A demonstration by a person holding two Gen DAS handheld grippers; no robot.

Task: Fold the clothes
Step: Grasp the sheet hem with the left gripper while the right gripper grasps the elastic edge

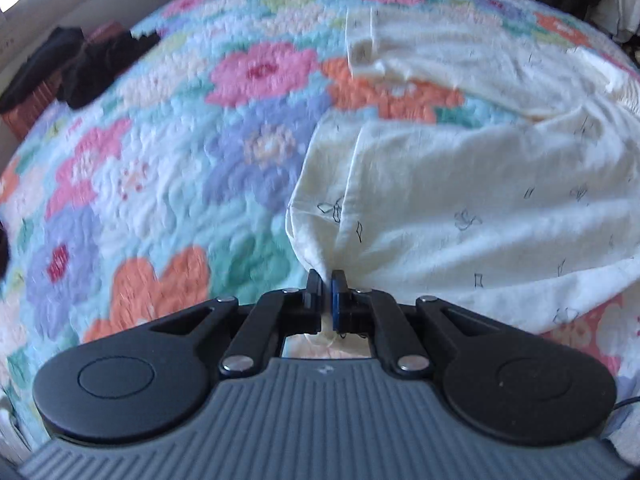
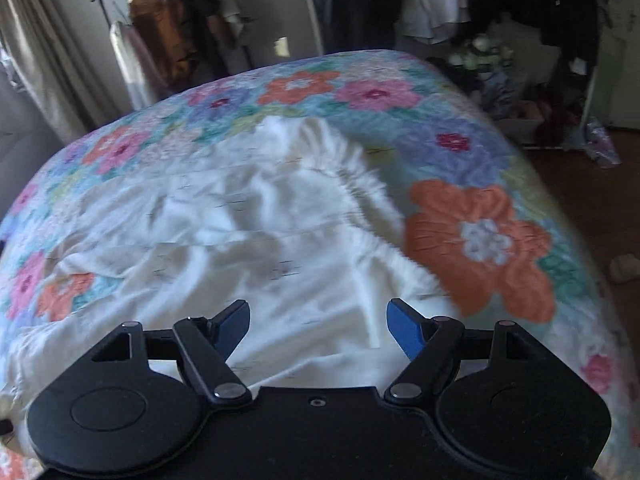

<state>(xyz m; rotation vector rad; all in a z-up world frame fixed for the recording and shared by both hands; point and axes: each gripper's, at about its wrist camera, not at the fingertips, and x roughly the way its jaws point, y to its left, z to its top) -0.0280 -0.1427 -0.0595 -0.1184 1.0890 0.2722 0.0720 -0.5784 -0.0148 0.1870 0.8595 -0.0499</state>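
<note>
The left gripper [image 1: 326, 280] is clamped on a bunched corner of the cream garment [image 1: 460, 208], its jaws pressed together with cloth pinched between them and a little fabric poking out behind. It points forward and slightly down over the bed, and the cloth fans out from the pinch in tight radiating creases. The right gripper [image 2: 318, 326] stands wide apart and holds nothing; it hovers just above the same garment [image 2: 248, 240], tilted downward, with both blue pads [image 2: 404, 328] bare.

The garment lies crumpled on the floral quilt [image 1: 160, 140], with small dark motifs scattered over it. Beyond the pinched corner it spreads away in loose folds, and farther off a strip of it, perhaps a sleeve or hem, lies flatter on the quilt. It is not yet laid out square.

By my reading, the step in hand is spreading or lifting the garment for a first fold, and only one corner is secured. The next move likely calls for the right gripper to drop onto a matching edge or corner and close there, so both can pull the cloth taut.

Far beyond the garment, dark clothes [image 1: 80, 64] sit piled at the quilt's edge. In the right wrist view, a rack of hanging clothes [image 2: 360, 0] stands past the bed.
</note>
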